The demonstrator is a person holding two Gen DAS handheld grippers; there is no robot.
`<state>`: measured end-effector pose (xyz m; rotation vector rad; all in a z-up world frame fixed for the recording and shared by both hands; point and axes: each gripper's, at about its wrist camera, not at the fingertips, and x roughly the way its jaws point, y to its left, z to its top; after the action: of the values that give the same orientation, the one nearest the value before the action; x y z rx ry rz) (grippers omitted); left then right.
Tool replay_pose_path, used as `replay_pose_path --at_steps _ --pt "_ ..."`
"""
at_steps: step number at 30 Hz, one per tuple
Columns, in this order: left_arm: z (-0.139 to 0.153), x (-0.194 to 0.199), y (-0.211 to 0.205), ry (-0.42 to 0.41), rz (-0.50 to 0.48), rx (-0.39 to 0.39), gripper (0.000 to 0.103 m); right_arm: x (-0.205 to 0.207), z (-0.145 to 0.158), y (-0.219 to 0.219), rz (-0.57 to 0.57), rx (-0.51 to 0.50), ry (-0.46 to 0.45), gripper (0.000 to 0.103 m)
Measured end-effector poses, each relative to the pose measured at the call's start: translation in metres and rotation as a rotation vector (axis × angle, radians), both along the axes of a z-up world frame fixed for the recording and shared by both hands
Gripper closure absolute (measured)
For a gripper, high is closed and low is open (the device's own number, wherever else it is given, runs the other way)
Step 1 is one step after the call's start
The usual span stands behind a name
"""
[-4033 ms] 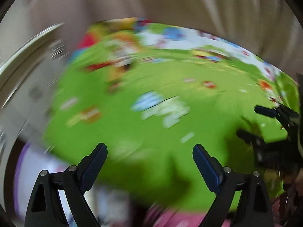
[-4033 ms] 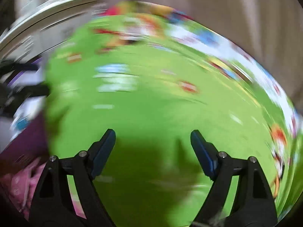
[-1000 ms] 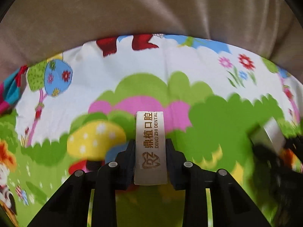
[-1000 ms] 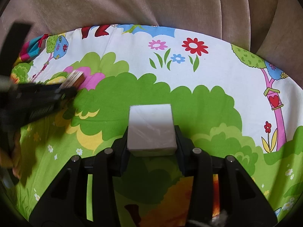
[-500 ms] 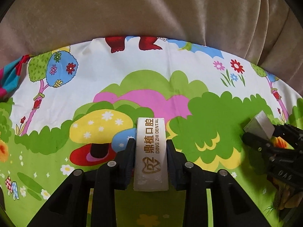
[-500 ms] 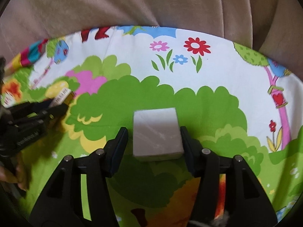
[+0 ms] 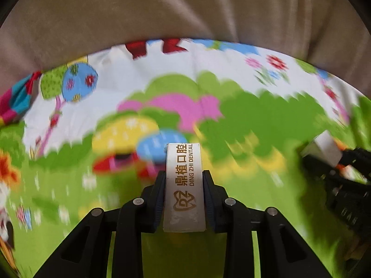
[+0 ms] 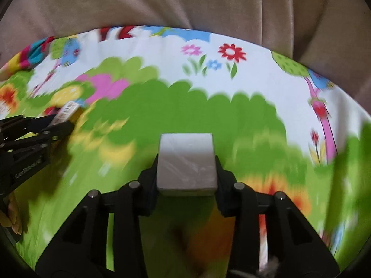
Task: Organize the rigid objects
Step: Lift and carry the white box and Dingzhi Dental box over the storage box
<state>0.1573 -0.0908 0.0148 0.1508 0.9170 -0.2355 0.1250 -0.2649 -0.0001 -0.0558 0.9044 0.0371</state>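
Since the frames of four seconds ago, when both sets of jaws stood wide and empty over the green middle of the mat, each tool has taken up a box and now hangs above the far, flowered edge of the play mat (image 8: pixel 266 88), near the beige cushion (image 7: pixel 185 11) behind it. The left gripper (image 7: pixel 184 186) is clamped on a narrow white box (image 7: pixel 184 185) printed with "DING ZHI DENTAL", the pads pressing its two long sides about halfway along. The right gripper (image 8: pixel 186 173), whose jaws have just been closing, grips a wider plain white box (image 8: pixel 186 162) wrapped in clear film, again by its side faces. Both boxes look light and stiff, most likely thin card, so a firm squeeze could dent the walls; the film on the wider one may be slippery, and a hold low on the flat sides, as now, seems the safest. Motion blur smears much of the mat's pattern in both views. The boxes' undersides and near ends are hidden behind the jaws, no target spot or container is in sight, and a fingertip (image 8: pixel 14 225) at the left rim of the right wrist view is barely legible.
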Motion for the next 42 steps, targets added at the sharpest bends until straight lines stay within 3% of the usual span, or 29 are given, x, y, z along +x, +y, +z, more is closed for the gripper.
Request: replay_pose_path --at_steps 3,9,11,13,16,18,19,21,23,32,42 --pt "0.001 -0.057 0.016 0.005 -0.004 -0.042 0.072 -0.067 0.001 0.013 0.01 0.071 -0.008 0.06" --pt "0.006 -0.166 0.041 0.011 0.005 -0.099 0.072 -0.182 0.012 0.036 0.046 0.089 -0.023 0.06" --pt "0.023 -0.187 0.043 -0.033 0.018 -0.122 0.072 -0.203 0.024 0.039 0.037 0.078 -0.07 0.06" --pt "0.056 -0.209 0.043 -0.133 0.018 -0.137 0.072 -0.217 0.048 0.038 0.02 0.091 -0.143 0.06" --pt "0.127 -0.253 0.042 -0.356 0.017 -0.161 0.072 -0.265 0.115 0.038 -0.016 0.094 -0.398 0.06" --pt "0.174 -0.288 0.042 -0.512 0.015 -0.174 0.072 -0.313 0.17 0.04 -0.039 0.089 -0.62 0.059" --pt "0.197 -0.31 0.043 -0.599 0.017 -0.179 0.072 -0.327 0.184 0.043 -0.046 0.08 -0.677 0.059" --pt "0.226 -0.341 0.046 -0.699 0.012 -0.195 0.072 -0.368 0.22 0.047 -0.062 0.06 -0.835 0.059" --pt "0.243 -0.363 0.051 -0.742 0.004 -0.201 0.071 -0.396 0.242 0.053 -0.058 0.05 -0.918 0.059" --pt "0.266 -0.423 0.084 -0.84 0.055 -0.204 0.071 -0.448 0.269 0.077 0.006 0.054 -1.042 0.059" --pt "0.244 -0.445 0.12 -0.78 0.101 -0.187 0.071 -0.449 0.272 0.11 0.132 0.082 -0.993 0.059"
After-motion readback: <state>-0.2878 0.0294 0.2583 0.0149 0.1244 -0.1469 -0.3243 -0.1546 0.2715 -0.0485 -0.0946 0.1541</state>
